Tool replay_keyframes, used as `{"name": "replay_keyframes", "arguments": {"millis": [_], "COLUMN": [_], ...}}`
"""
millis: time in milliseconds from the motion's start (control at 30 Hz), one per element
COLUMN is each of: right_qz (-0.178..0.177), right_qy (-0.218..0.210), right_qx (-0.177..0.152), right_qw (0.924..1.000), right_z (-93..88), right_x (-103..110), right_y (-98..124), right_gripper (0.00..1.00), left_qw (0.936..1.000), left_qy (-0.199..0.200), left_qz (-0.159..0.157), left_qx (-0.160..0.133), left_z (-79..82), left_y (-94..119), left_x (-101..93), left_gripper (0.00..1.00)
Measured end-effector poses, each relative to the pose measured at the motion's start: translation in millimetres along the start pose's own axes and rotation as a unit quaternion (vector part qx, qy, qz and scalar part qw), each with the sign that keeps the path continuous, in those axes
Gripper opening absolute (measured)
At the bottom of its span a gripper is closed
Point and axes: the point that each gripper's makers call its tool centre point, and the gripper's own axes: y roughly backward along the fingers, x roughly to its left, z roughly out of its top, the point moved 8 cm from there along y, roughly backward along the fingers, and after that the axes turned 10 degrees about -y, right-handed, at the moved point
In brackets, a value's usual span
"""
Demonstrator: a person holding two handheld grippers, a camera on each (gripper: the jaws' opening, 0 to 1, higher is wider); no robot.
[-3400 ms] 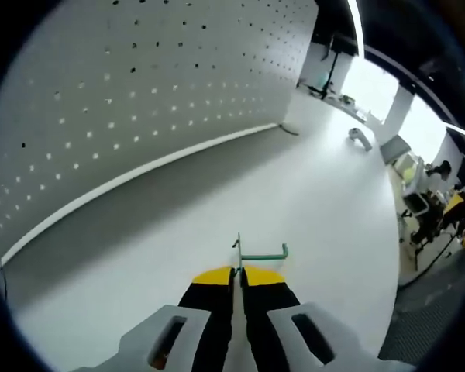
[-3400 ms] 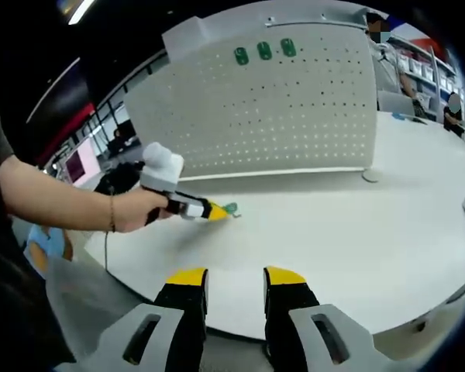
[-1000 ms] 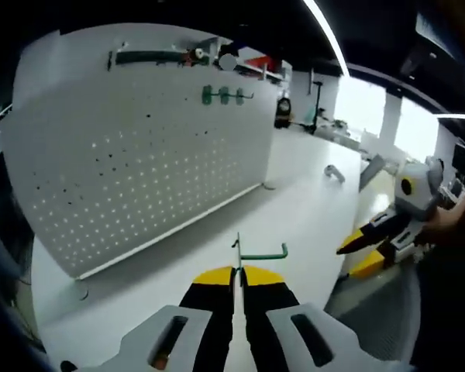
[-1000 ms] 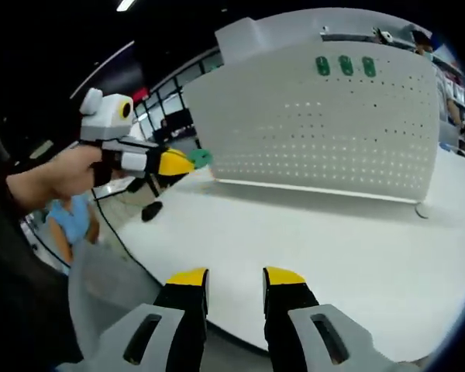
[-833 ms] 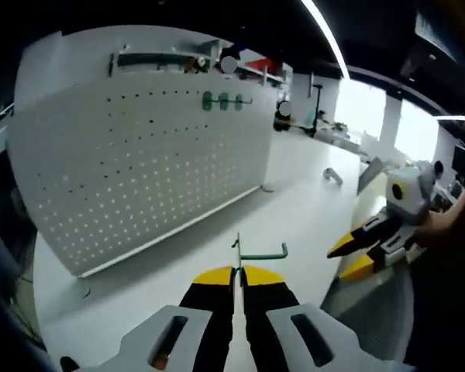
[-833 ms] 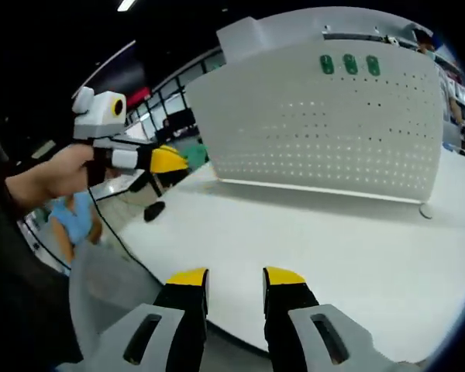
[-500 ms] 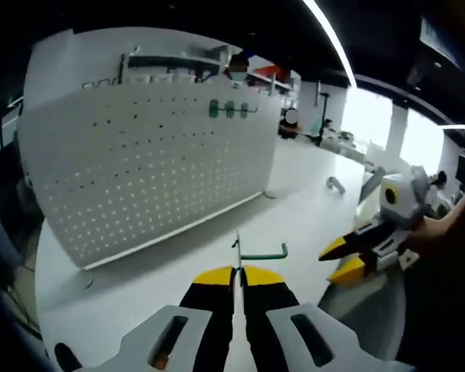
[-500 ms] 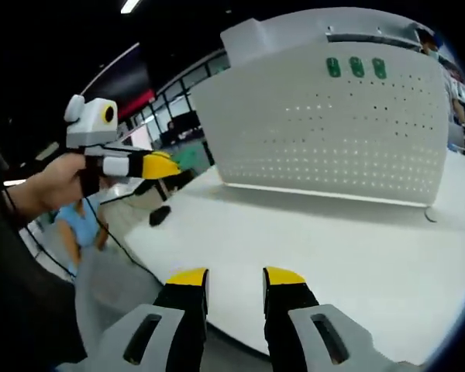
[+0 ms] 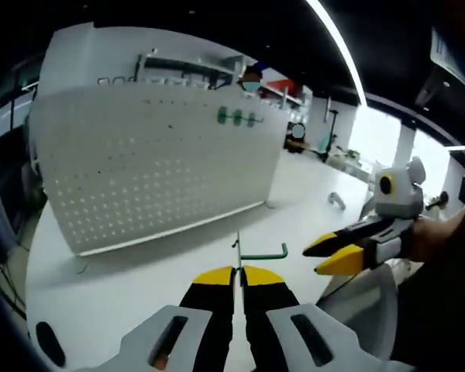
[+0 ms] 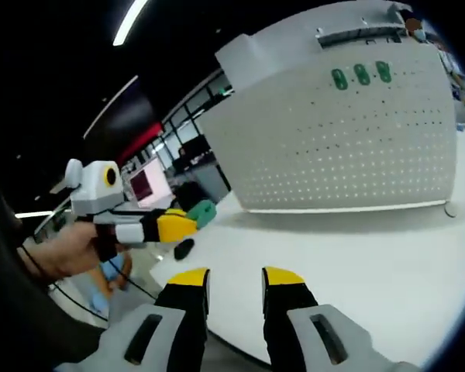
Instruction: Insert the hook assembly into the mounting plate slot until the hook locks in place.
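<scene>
My left gripper (image 9: pixel 239 270) is shut on a green hook assembly (image 9: pixel 257 253), whose wire arm sticks out to the right above the yellow tips. In the right gripper view the same left gripper (image 10: pixel 182 223) is held in a hand at the left, the green hook (image 10: pixel 202 212) at its tip. The white perforated mounting plate (image 9: pixel 155 170) stands upright on the table, with three green hooks (image 9: pixel 238 118) near its top; it also shows as the mounting plate (image 10: pixel 349 147) with hooks (image 10: pixel 361 74). My right gripper (image 10: pixel 234 279) is open and empty, and appears at the right as the right gripper (image 9: pixel 325 254).
The white table (image 9: pixel 139 271) runs in front of the plate, its edge close to both grippers. A small grey object (image 9: pixel 336 200) lies far right on it. A black cable and round dark thing (image 10: pixel 184 248) sit near the table's left edge. A person sits beyond (image 10: pixel 108 275).
Both views have swung with the hands. The right gripper has come closer in the left view; in the right view the left gripper sits lower. The plate looks a little farther.
</scene>
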Motion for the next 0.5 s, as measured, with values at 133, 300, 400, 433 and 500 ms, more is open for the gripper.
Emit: {"name": "replay_keyframes", "arguments": {"millis": [133,300,400,433,500], "right_qz": [0.024,0.043,0.054,0.058,0.061], "right_qy": [-0.038,-0.111,-0.145,-0.161,-0.162], "right_qx": [-0.013,-0.03,-0.043,-0.051,-0.051], "right_qw": [0.9989,0.9924,0.987,0.9839,0.9836], "right_z": [4.4,4.5,6.2,7.7,8.3], "right_x": [7,7,8,9,8], "right_y": [-4,-12,-15,-15,-16], "right_gripper": [0.23,0.21,0.18,0.17,0.17], "left_qw": [1.0,0.9999,0.9999,0.9999,0.9998], "left_qy": [0.007,0.01,0.01,0.01,0.011], "left_qz": [-0.001,-0.002,-0.003,-0.004,-0.006], "left_qx": [-0.002,-0.009,-0.013,-0.013,-0.014], "left_z": [-3.5,-1.2,0.9,1.3,3.0], "left_y": [-3,-6,-7,-7,-7], "left_x": [-2.7,-4.6,-5.6,-5.9,-7.1], "left_gripper": [0.03,0.03,0.03,0.03,0.03]}}
